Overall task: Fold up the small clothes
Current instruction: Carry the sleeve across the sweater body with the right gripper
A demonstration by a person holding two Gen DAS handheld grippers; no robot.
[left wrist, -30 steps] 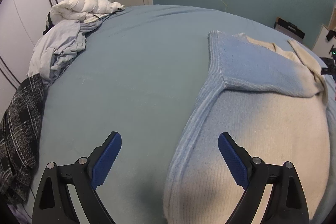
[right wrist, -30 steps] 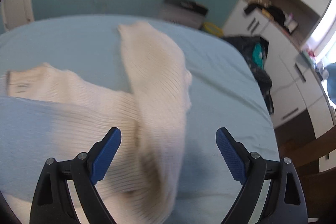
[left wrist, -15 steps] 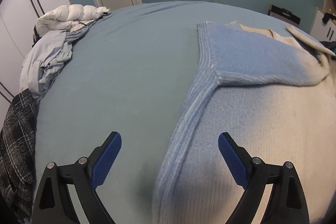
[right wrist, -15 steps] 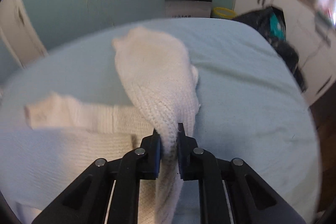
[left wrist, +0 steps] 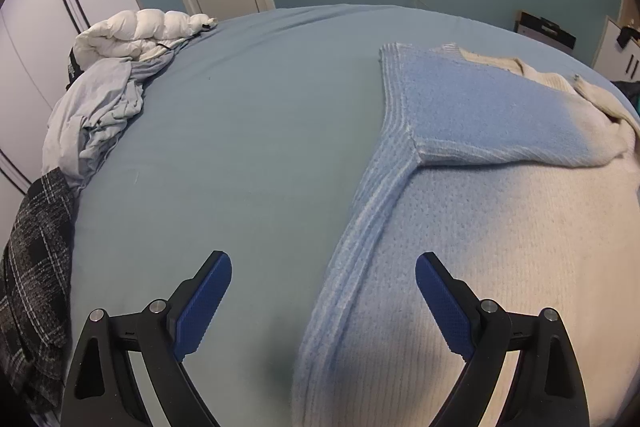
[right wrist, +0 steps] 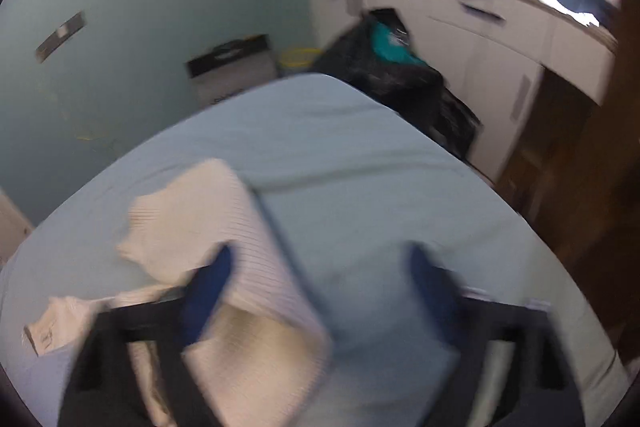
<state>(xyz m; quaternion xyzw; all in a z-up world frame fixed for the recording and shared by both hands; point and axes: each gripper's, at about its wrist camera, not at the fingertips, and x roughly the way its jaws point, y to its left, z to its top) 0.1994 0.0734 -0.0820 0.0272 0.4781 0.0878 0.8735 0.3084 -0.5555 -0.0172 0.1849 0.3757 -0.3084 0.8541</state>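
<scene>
A sweater, blue fading to cream, is being shown spread flat on the bed, toward the bed's right side in the left wrist view. One sleeve is lying folded across the sweater's chest, and a cream sleeve is being seen in the right wrist view, lying over the sweater's far edge, though that picture is blurred.

The left gripper is being held over the sweater's blue side edge with its jaws standing wide apart; nothing is being pinched, and the edge is lying between the two blue pads without being pressed.

The right gripper is being held above the cream sleeve. Its jaws have just been opening and are now spread wide, with the sleeve lying below and between them, no longer gripped.

At the bed's far left corner a white quilt and a grey sheet are lying bunched, and a plaid garment is hanging over the bed's left edge. A black bag is standing beyond the bed's far right corner, beside white cupboards.
</scene>
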